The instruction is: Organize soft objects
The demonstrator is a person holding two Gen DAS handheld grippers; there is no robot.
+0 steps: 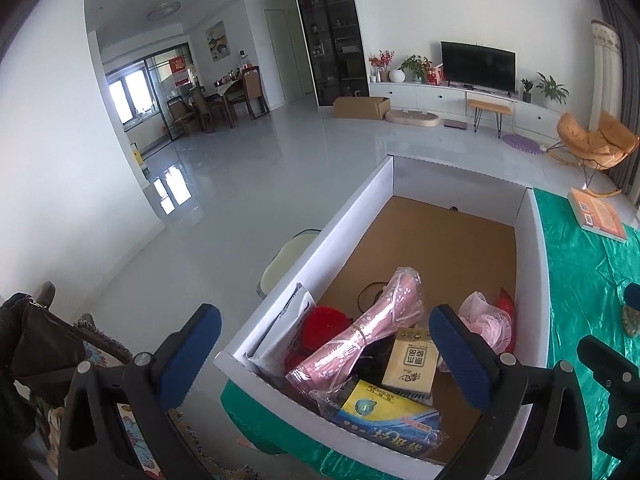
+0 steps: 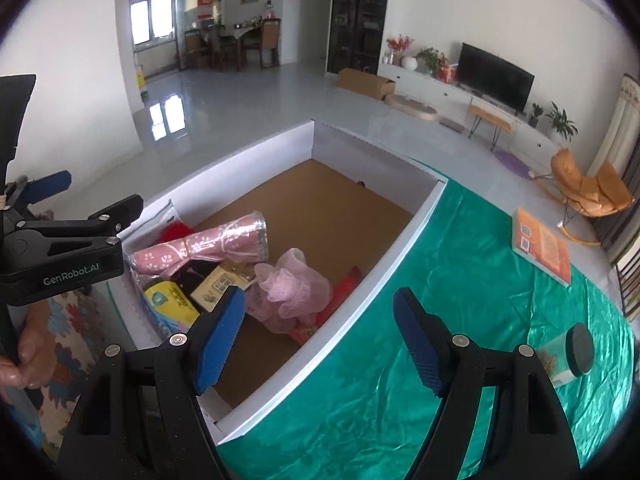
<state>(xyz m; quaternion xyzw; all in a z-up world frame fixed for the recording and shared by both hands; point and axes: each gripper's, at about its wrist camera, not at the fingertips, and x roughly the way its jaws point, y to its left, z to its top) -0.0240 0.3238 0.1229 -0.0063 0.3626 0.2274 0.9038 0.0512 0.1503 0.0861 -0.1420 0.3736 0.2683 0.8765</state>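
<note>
Soft objects sit bunched at the near end of the white-walled box (image 2: 372,280), which has a brown cardboard floor and rests on the green satin cloth (image 2: 460,280). Contents: pink mesh bath pouf (image 2: 294,288), pink floral roll in clear wrap (image 2: 200,246), a red fuzzy item (image 1: 320,326) against the left wall, a white pouch (image 1: 286,322) standing along that wall, something red (image 2: 344,288) under the pouf at the right wall. Also in there: a yellow-blue packet (image 1: 384,410) with Chinese print, lettering too distorted to read reliably, and a tan card pack (image 1: 410,362) with a square seal-style Chinese stamp, upside down in the left wrist view. Left gripper (image 1: 326,354) hovers over the near end of the box, jaws spread wide, nothing between the pads. Right gripper (image 2: 320,334) straddles the box's right wall, jaws likewise released, empty. "GenRobot.AI" reads in white on the left gripper's black body in the right wrist view; a hand (image 2: 24,356) grips its handle. Outside the box on the cloth: an orange book (image 2: 542,246) with QR codes on the cover, text unreadable, and a clear jar with black lid (image 2: 568,356) lying on its side, both well apart from the box.
</note>
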